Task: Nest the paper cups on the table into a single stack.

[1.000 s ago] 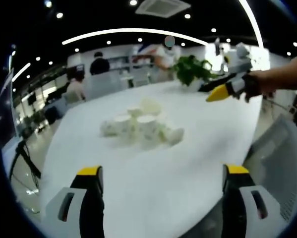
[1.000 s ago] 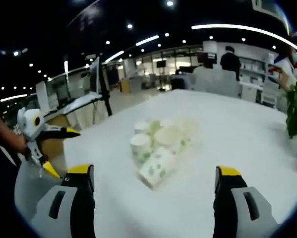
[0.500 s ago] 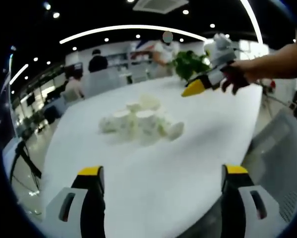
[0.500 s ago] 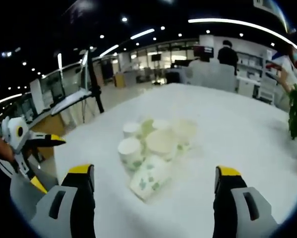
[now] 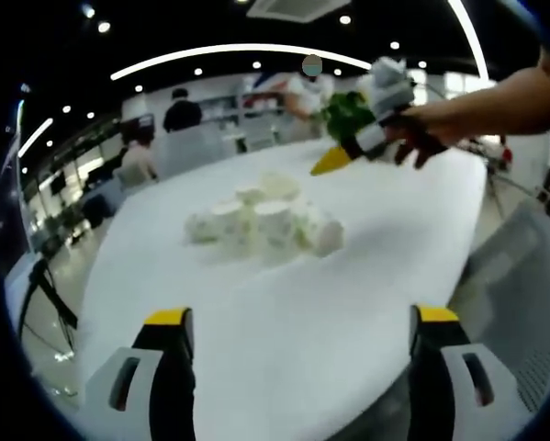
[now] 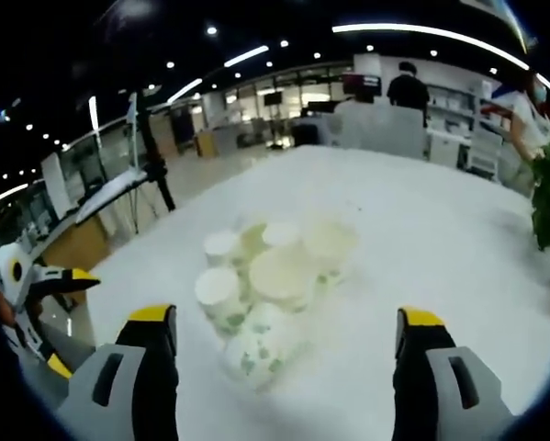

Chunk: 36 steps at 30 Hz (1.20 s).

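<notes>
Paper cups (image 5: 261, 225) with a green leaf print cluster loose on a white table (image 5: 284, 312); no writing can be read. The left gripper (image 5: 297, 323) and right gripper (image 6: 279, 323) both stand wide open and empty, cups at 12 o'clock of each.

1. No text, label, brand, number or sign was legible in the left gripper view or the right gripper view.
2. The paper cups (image 6: 256, 294) carried a green printed pattern; it was too blurred to tell whether it included any lettering.
3. The screens and shelving at the upper part of the right gripper view were too small and blurred to read.
</notes>
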Tool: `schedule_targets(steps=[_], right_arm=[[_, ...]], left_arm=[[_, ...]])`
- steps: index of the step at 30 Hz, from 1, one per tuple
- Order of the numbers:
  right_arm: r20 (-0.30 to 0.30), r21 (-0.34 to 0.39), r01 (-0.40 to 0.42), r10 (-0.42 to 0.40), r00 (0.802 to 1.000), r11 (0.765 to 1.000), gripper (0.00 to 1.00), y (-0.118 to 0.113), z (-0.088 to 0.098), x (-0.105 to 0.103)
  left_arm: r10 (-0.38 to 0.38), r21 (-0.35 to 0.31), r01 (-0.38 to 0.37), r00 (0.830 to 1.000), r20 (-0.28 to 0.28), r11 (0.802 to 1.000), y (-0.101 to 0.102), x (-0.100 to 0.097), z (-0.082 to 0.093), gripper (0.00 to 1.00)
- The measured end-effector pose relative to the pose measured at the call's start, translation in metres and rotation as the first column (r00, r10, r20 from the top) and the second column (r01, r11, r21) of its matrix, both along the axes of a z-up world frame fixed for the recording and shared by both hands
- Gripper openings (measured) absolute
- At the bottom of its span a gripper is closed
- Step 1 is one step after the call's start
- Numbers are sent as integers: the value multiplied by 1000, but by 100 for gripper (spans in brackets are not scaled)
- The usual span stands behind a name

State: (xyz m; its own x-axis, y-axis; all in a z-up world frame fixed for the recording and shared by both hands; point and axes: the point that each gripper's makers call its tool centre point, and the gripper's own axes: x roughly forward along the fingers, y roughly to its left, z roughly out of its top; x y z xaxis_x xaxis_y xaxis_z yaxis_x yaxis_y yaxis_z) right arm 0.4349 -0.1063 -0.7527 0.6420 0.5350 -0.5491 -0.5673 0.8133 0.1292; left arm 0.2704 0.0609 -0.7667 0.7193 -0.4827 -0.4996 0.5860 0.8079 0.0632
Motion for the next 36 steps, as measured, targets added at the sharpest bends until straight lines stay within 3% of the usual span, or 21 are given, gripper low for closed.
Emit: schedule_targets(steps=[2,9,15,20,25,27,30,33,36], right_arm=[[-10,10,2,-2,1000,1000,94,1,-6,1],[-140,97,39,-25,990,995,81,7,-25,-2],[-204,105,26,-4,979,994,75,15,-37,-1],[-216,52,36,-24,976,998,69,13,-48,5],[-272,65,46,-26,962,997,60,18,-53,3],[-321,91,45,-13,947,995,56,22,-58,-1],[-340,112,65,-23,940,992,55,22,-64,5],[-398,149,83,-17,917,985,49,26,-67,3],[-418,159,111,-35,908,981,48,26,-70,8]], left_arm=[[2,1,-2,1000,-4,1000,1,0,-1,97],[3,-2,-3,1000,-4,1000,1,0,-1,95],[4,4,-4,1000,-2,1000,2,1,-2,95],[3,8,-3,1000,-5,1000,3,2,-4,93],[2,11,-1,1000,-12,1000,4,2,-6,93],[2,12,-2,1000,-11,1000,4,2,-6,93],[4,14,-4,1000,-12,1000,4,2,-7,93],[5,15,-5,1000,-16,1000,5,2,-9,92],[5,26,-4,1000,-17,1000,5,2,-10,92]])
